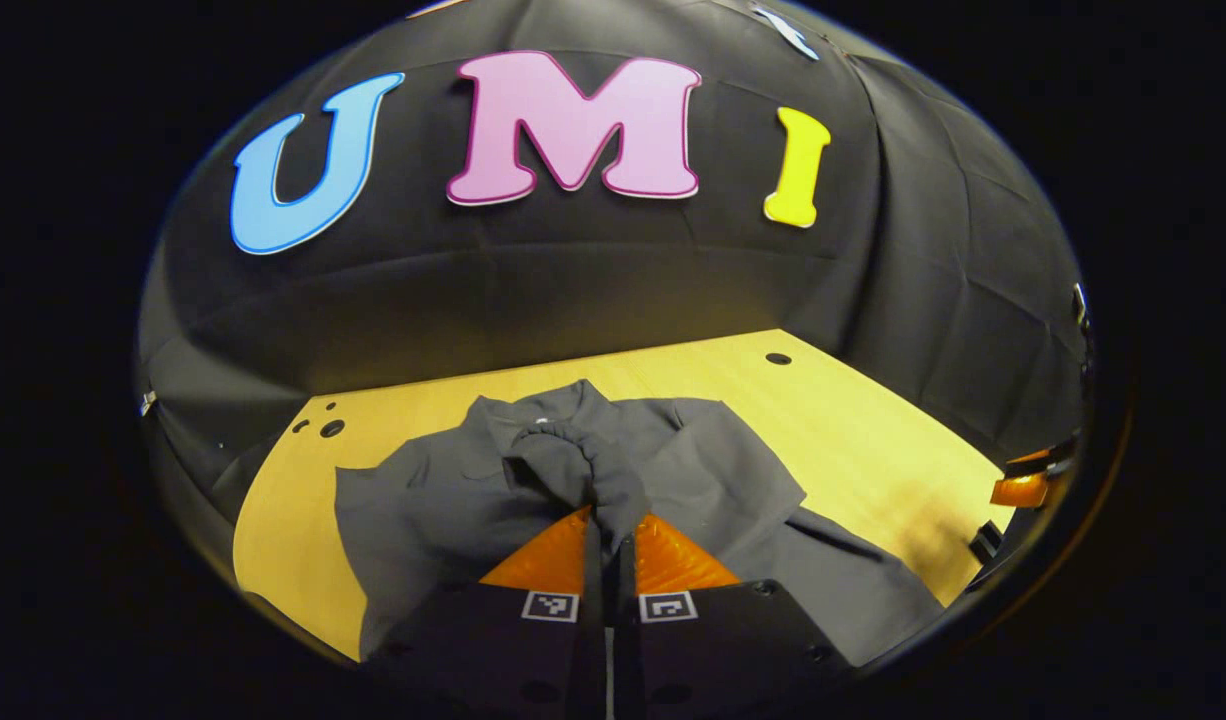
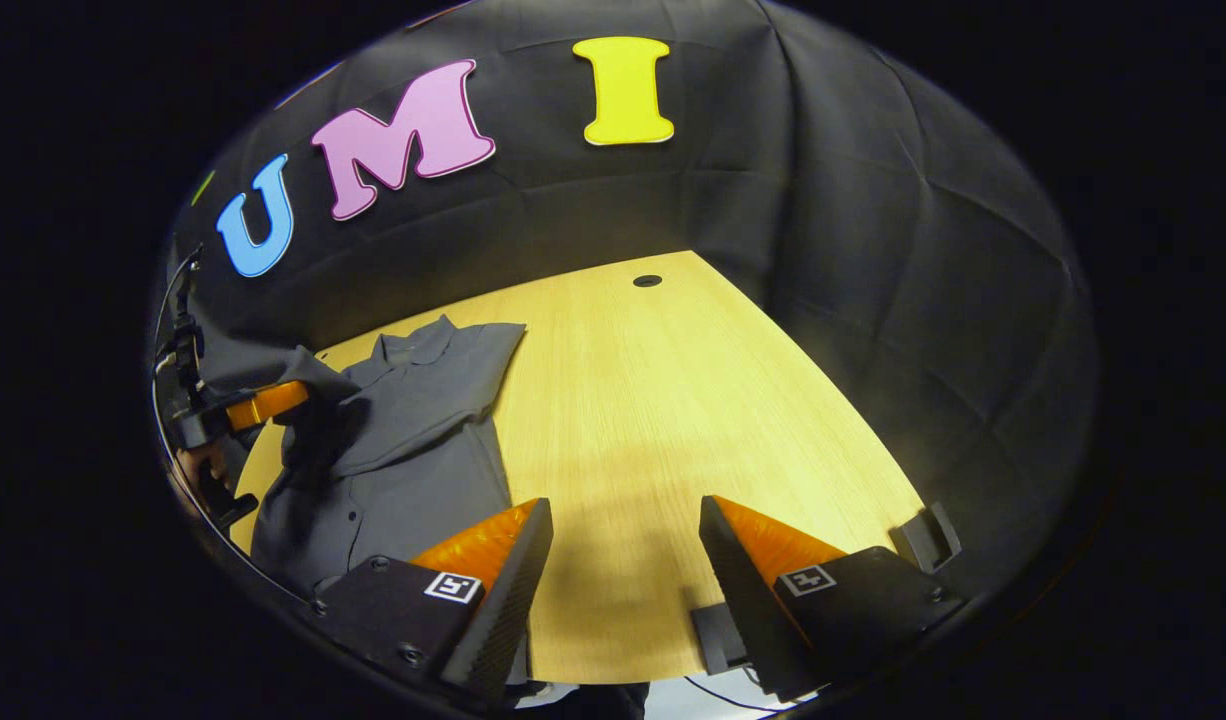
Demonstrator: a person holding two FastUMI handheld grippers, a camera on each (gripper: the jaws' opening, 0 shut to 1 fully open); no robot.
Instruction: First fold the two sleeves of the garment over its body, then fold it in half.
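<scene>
A dark grey button shirt [image 1: 443, 500] lies on the yellow wooden table [image 1: 873, 440], collar toward the booth wall. My left gripper [image 1: 610, 522] is shut on a bunched sleeve [image 1: 573, 460], which it holds up over the shirt's body. In the right gripper view the shirt [image 2: 403, 430] lies at the left, with its other sleeve [image 2: 443, 390] laid across the chest. The left gripper [image 2: 263, 403] pinches cloth at the shirt's far side. My right gripper [image 2: 623, 545] hovers open over bare table [image 2: 673, 400], to the right of the shirt, with nothing between its fingers.
A round cable hole [image 2: 648, 281] sits near the table's far edge, and more small holes [image 1: 331, 428] mark the back left corner. Black cloth walls close the table at the back and right. Black clips [image 2: 928, 535] sit on the near edge.
</scene>
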